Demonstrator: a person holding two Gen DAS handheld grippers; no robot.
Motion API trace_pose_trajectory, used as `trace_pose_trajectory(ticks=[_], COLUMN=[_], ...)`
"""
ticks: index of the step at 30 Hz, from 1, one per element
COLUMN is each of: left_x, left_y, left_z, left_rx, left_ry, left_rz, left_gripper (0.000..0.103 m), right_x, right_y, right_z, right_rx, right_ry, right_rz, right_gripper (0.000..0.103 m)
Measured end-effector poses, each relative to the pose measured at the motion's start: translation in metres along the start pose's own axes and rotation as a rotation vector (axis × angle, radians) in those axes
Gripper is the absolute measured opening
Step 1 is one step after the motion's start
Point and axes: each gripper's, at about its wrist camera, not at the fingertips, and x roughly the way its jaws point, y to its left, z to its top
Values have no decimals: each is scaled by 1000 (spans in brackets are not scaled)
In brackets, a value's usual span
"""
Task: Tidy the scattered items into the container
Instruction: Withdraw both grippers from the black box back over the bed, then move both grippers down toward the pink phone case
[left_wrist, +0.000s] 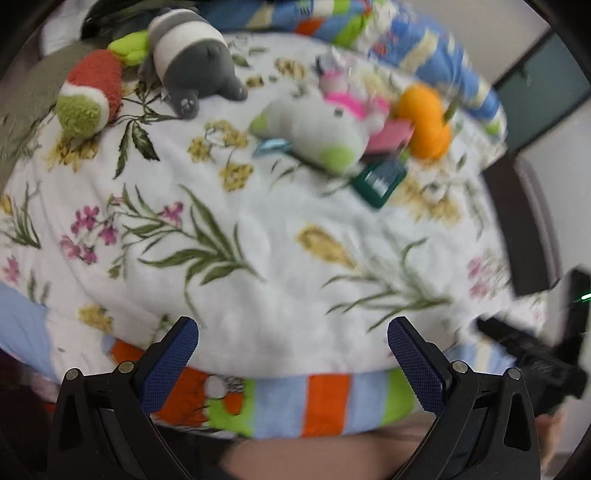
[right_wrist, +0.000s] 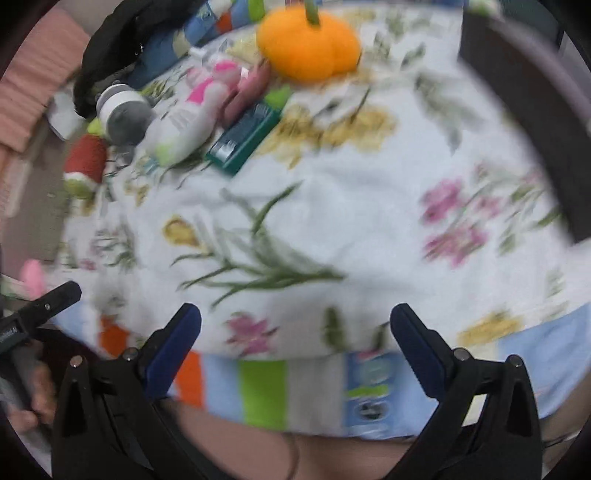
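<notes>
Approach step, nothing yet picked: left gripper (left_wrist: 293, 345) and right gripper (right_wrist: 295, 332), both spread wide and empty, hover over the blanket (left_wrist: 280, 236) well short of the toys (left_wrist: 314, 129); no container is identifiable, so locating it likely comes next.

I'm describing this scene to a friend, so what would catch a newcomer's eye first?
The bright orange plush pumpkin stands out at the far side of the flowered blanket. Left of it the toys cluster: a white-and-green plush, then a grey-and-white plush animal. Both grippers hang open, empty, at the near edge.
</notes>
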Motion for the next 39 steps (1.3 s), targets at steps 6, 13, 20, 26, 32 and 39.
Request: trace_pose_trajectory(ticks=[6, 13, 20, 26, 32, 39], left_x=[-74, -11, -101, -28, -23, -8], left_y=[-24, -26, -42, -41, -45, -52], left_z=[-22, -30, -27, -3, 12, 43], left_rx=[150, 155, 270, 221, 201, 212], left_ry=[-358, -140, -558, -318, -376, -396], left_rz=[-44, -117, -192, -131, -95, -180], left_gripper=[102, 102, 102, 102, 102, 102], right_x=[-113, -21, -99, -59, -45, -16], right_y=[24, -35, -5, -9, 3, 3], right_z=[-13, -10, -13, 11, 20, 46], right_rx=[-188, 64, -44, 11, -13, 30], right_ry=[-593, -196, -513, -386, -386, -312], right_rz=[-6, -39, -56, 53, 111, 344], right_gripper=[103, 93, 103, 103, 103, 103])
